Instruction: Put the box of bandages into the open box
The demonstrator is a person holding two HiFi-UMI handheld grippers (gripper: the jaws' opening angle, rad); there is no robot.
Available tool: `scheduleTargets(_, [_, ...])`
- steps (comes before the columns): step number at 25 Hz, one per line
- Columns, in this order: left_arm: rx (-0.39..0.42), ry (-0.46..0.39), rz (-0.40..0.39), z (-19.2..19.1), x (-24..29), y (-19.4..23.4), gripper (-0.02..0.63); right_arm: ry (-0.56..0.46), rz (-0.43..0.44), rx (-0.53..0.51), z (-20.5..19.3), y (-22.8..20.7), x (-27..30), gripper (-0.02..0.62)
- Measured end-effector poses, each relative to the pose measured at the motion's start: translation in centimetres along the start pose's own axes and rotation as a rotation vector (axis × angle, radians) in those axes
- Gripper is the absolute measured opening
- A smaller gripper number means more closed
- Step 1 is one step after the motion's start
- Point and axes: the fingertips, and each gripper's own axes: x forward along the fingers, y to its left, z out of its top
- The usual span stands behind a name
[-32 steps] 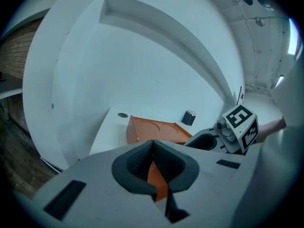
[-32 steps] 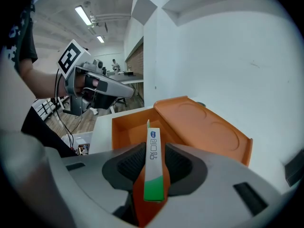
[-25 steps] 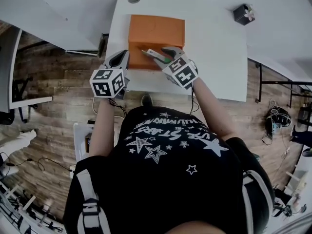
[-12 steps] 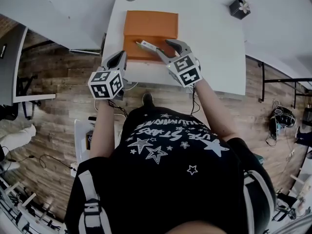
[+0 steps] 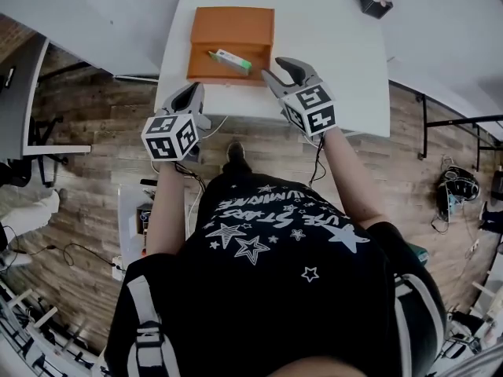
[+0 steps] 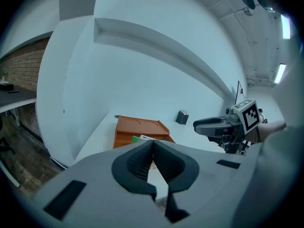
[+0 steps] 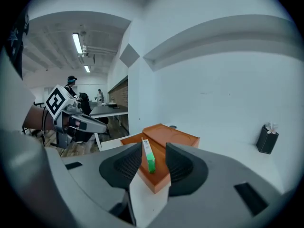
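Head view and both gripper views, one moment. The box of bandages (image 5: 230, 60) (white with a green end) lies inside the open orange box (image 5: 236, 23), near that box's front right corner, slanting across its floor. The orange box sits on the white table (image 5: 338, 61), towards its left side.

The right gripper (image 5: 273, 67) hangs over the table just beside the orange box's front right corner, its tips pointing back at the box of bandages. The two are near each other but apart. In the right gripper view, the box of bandages shows through the gap between the jaws, yet it lies beyond the tips, resting in the orange box and touched by neither pad. The jaws stand wide and are closing a little, with nothing in their grip.

The right forearm (image 5: 343, 171) reaches forward and inward from the person's right side, so that the gripper angles towards the left. Its marker cube (image 5: 314, 108) faces up at the head camera.

The left gripper (image 5: 191, 91) is held at the table's near left edge, short of the orange box. Its pads meet at the tips, with nothing between them. The left forearm (image 5: 161, 203) runs almost straight forward.

A small dark box (image 5: 375, 0) stands at the table's far right, well apart from both grippers.
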Motion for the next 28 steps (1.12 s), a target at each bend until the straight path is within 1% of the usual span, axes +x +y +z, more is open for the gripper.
scheduleTargets(2, [0.005,-0.003,0.002,-0.4,-1.0,-1.1,0.020,-0.005,-0.004,0.008,-0.3,0.4,-1.4,0.161])
scheduleTargets(4, [0.011,-0.009,0.002,-0.7,-2.1,-2.1,0.020,-0.007,-0.005,0.005,-0.7,1.0,-2.9,0.112])
scheduleTargets(7, [0.015,-0.019,0.003,-1.1,-3.7,-3.6,0.020,-0.016,0.000,0.018,-1.3,2.0,-5.0,0.086])
scheduleTargets(10, [0.015,-0.020,-0.003,-2.0,-5.2,-5.0,0.020,-0.024,-0.019,0.047,-2.2,2.7,-7.0,0.070])
scheduleTargets(14, [0.026,-0.003,-0.011,-3.6,-6.9,-6.5,0.020,-0.019,-0.075,0.075,-3.5,2.8,-9.6,0.060])
scheduleTargets(18, [0.059,0.005,-0.016,-4.4,-8.3,-7.7,0.020,-0.002,-0.121,0.093,-4.6,2.9,-12.3,0.058])
scheduleTargets(24, [0.062,-0.013,-0.026,-5.0,-10.4,-9.7,0.020,-0.002,-0.147,0.142,-6.2,3.6,-15.5,0.058])
scheduleTargets(28, [0.062,-0.017,-0.029,-6.1,-11.9,-11.3,0.020,0.003,-0.154,0.141,-7.0,4.3,-17.5,0.058])
